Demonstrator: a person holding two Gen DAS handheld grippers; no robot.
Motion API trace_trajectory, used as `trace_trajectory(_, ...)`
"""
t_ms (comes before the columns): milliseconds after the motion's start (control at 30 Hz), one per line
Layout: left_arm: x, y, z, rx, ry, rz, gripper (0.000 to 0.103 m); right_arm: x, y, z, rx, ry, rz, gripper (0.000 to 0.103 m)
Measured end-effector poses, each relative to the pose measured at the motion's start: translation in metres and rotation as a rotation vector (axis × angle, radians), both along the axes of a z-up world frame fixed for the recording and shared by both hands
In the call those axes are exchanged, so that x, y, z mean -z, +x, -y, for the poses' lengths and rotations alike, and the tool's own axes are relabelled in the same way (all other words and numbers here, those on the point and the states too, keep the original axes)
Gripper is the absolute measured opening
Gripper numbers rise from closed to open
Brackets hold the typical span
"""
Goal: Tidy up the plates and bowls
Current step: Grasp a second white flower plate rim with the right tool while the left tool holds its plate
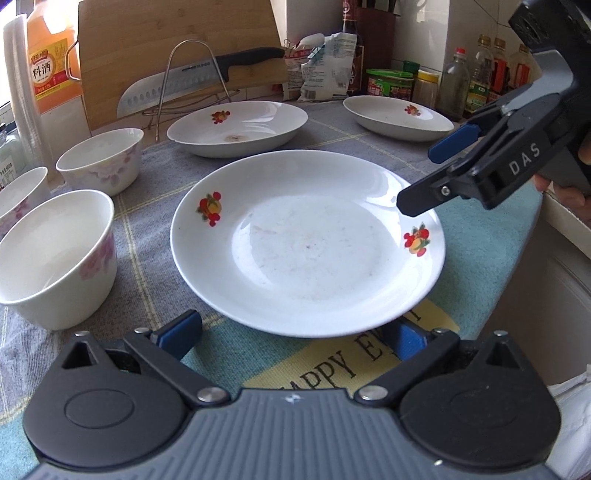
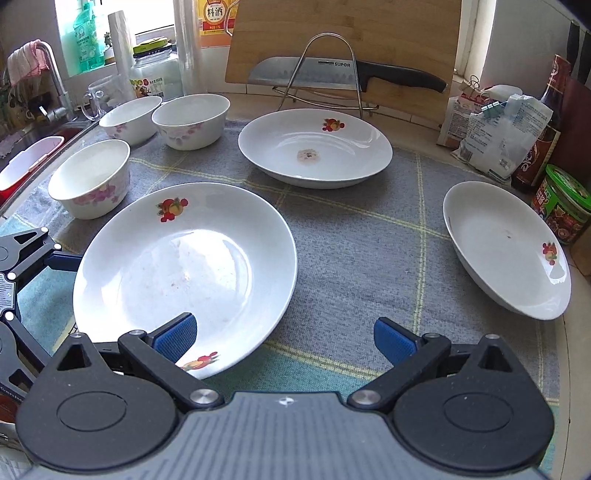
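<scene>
A: What are the two grippers doing?

B: The left gripper [image 1: 295,334] is hanging just at the near rim of the near plate [image 1: 306,243], its blue pads spread wide with nothing pinched between them. The right gripper [image 2: 284,339] is likewise spread and empty; one pad is hovering over that plate's near edge, the other over bare cloth.

A: Why there?

B: I would guess both are lining up on this plate because it is the closest one. It is lying flat on the cloth, so a pad will probably have to slip under the rim to lift it.

A: Where are the other dishes sitting?

B: A second plate [image 2: 314,147] is resting farther back, in front of the wire rack [image 2: 328,74]. A third plate [image 2: 506,251] is lying off to the right, close to the counter's edge. Three bowls [image 2: 92,177] are standing upright to the left, apart from one another and not stacked. Stacking like with like looks to be the aim, and nothing is stacked yet.

A: And the surface?

B: A grey checked cloth [image 2: 351,236] is covering a kitchen counter. A wooden cutting board [image 2: 388,33] is leaning against the far wall with a knife [image 2: 347,72] laid across the rack. Bottles [image 1: 480,74] and jars are crowding the right side, and a sink with a tap [image 2: 55,81] is showing on the far left.
</scene>
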State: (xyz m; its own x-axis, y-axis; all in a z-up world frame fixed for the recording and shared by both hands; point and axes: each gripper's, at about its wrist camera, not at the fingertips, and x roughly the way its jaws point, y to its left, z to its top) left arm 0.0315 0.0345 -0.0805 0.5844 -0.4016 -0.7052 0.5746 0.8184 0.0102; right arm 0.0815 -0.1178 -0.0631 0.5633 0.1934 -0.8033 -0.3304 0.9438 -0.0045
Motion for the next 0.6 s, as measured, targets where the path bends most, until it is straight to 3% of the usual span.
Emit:
trace_trajectory(267,0.005,-0.004,-0.007,0.051,-0.05,0.071,0.103,0.001,0.014,-0.007,-0.05,0.024,-0.038,0.103)
trace_trajectory(600,0.005,-0.005,-0.006,0.06,-0.048,0.081,0.103,0.014,0.05,-0.013,-0.187,0.103,-0.127,0.103)
